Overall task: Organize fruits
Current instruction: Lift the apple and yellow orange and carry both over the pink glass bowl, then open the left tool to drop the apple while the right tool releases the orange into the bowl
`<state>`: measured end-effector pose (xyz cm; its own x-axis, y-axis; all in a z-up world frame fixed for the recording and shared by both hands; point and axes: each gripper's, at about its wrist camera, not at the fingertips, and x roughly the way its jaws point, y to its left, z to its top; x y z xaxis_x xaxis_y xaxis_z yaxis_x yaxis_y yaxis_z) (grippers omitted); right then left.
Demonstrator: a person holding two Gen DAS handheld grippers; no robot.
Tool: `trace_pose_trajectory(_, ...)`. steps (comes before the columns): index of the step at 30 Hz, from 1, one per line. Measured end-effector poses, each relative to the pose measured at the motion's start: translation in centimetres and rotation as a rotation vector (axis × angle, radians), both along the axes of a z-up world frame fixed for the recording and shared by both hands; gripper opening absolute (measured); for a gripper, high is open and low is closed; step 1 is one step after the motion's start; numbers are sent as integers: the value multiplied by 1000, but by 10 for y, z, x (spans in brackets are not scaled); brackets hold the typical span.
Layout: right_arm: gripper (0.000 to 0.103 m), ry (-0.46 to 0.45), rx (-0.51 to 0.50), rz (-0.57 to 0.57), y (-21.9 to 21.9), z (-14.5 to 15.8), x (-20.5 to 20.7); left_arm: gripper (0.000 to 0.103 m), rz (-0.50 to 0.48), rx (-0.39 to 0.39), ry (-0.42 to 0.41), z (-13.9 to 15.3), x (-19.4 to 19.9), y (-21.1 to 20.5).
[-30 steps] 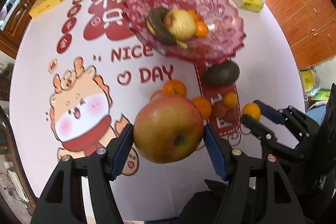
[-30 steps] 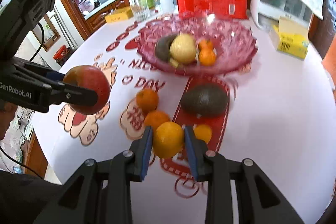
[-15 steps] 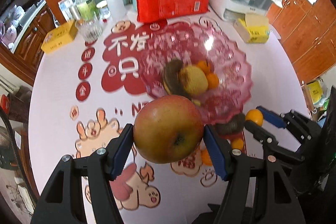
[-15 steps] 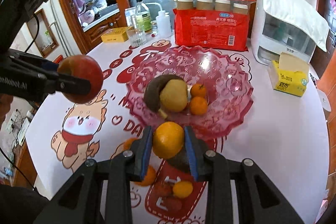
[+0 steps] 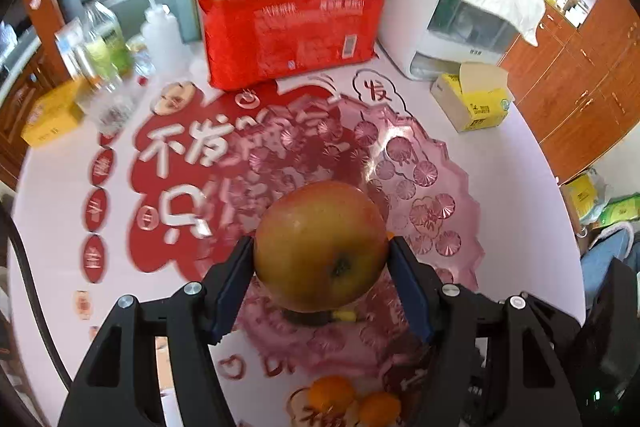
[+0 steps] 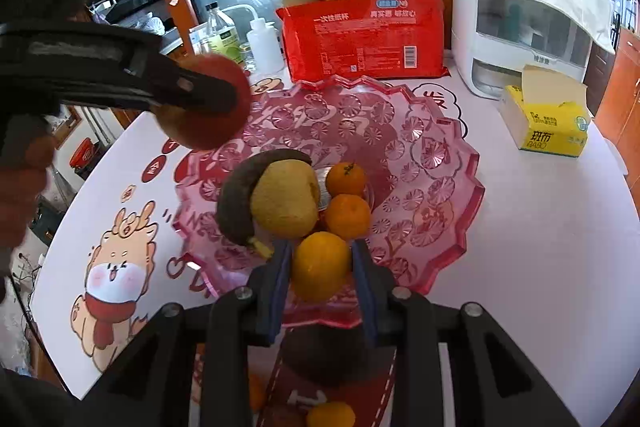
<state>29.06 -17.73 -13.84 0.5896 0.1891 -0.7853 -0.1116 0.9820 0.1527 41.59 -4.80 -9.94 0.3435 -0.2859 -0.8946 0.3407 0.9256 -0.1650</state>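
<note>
Step in hand: carrying fruit to pink bowl [image 6: 448, 227]. Left gripper [image 5: 322, 267] clamped on apple [image 5: 320, 247], held above bowl, toward its 9 o'clock rim. Right gripper [image 6: 322, 267] clamped on orange [image 6: 320, 265], at 6 o'clock rim. Next, likely: lower each, open jaws, avoiding fruit already in bowl.

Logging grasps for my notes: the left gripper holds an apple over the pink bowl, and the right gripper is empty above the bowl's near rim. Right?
Not quite. The right gripper isn't empty: the right wrist view shows it shut on an orange. The left gripper does hold the apple over the pink bowl.
</note>
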Motion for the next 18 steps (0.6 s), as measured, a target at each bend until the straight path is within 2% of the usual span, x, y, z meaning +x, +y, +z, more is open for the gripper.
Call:
trace_pose_trajectory(4,31,33,20,-17,-4,-12,6,66,-8,-47,31,-26,7,-10)
trace_pose_trajectory(9,31,57,31,-55,-11,-23,10,68,-9,-132,-23,-30,7,-9)
trace_pose_trajectory(12,32,46,62,-81,-15,-24,9,79,-16,-114,-6,-32,7,-12)
trace_pose_trajectory(14,34,46,58,-78,-13,-24,10,79,-9,-107,-8,-30,5,-11)
trace_pose_trajectory(15,38,34,58,-65,-11,-22,9,81,-3,-109,-6,-29,4,-9)
trace_pose_trajectory(16,48,35,57,-65,-10,-20,9,84,6,-110,-4,-27,3,-6)
trace_pose_trajectory(17,53,38,54,-67,-8,-20,8,85,15,-112,-3,-25,1,-2)
trace_pose_trajectory(18,54,27,59,-67,-7,-18,6,85,21,-111,-4,-23,-1,0)
